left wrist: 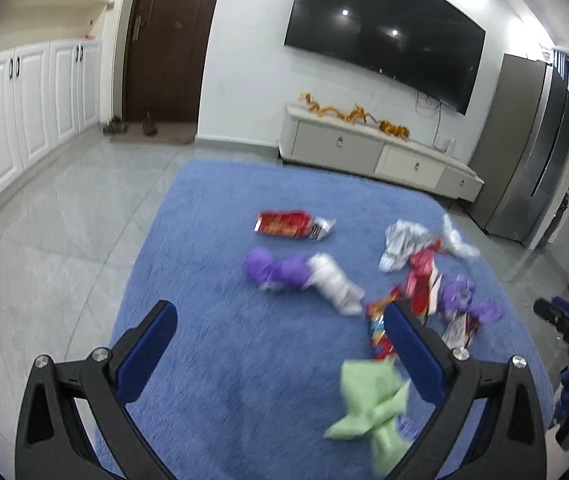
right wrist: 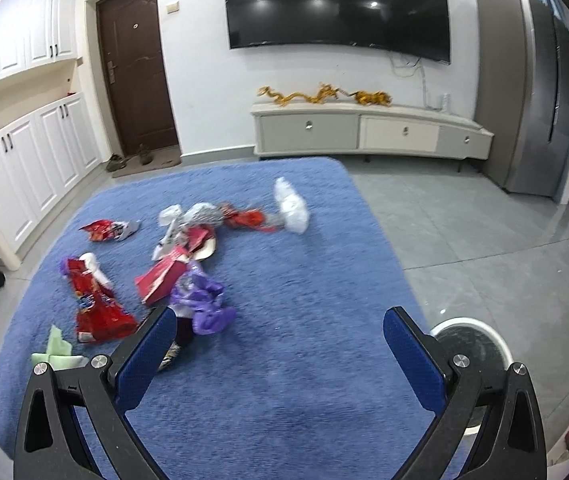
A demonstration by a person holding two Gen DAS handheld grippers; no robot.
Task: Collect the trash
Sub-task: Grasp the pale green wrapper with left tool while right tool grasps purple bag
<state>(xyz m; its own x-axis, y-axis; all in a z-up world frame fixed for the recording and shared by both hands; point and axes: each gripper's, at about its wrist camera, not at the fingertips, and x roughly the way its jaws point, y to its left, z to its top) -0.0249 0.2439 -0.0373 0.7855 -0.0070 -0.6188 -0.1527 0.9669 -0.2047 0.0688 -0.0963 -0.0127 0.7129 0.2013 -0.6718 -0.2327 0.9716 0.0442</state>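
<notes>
Trash lies scattered on a blue rug [left wrist: 212, 280] [right wrist: 316, 280]. In the left wrist view I see a red snack bag [left wrist: 284, 224], a purple wrapper [left wrist: 272, 270] joined to white crumpled paper [left wrist: 336, 282], a silver wrapper [left wrist: 400, 244] and a green wrapper [left wrist: 372, 404]. My left gripper [left wrist: 280, 328] hangs open above the rug, the green wrapper just inside its right finger. In the right wrist view a red bag [right wrist: 96, 308], a red box [right wrist: 164, 280], a purple wrapper [right wrist: 204, 304] and a white bag [right wrist: 292, 204] lie left of centre. My right gripper [right wrist: 280, 332] is open over bare rug.
A TV stand [right wrist: 368, 132] runs along the far wall under a wall-mounted TV [right wrist: 336, 4]. White cabinets [right wrist: 28, 168] and a brown door [right wrist: 136, 68] stand left, a fridge [right wrist: 540, 92] right. A round white-rimmed bin [right wrist: 472, 348] sits on grey tiles beside the rug's right edge.
</notes>
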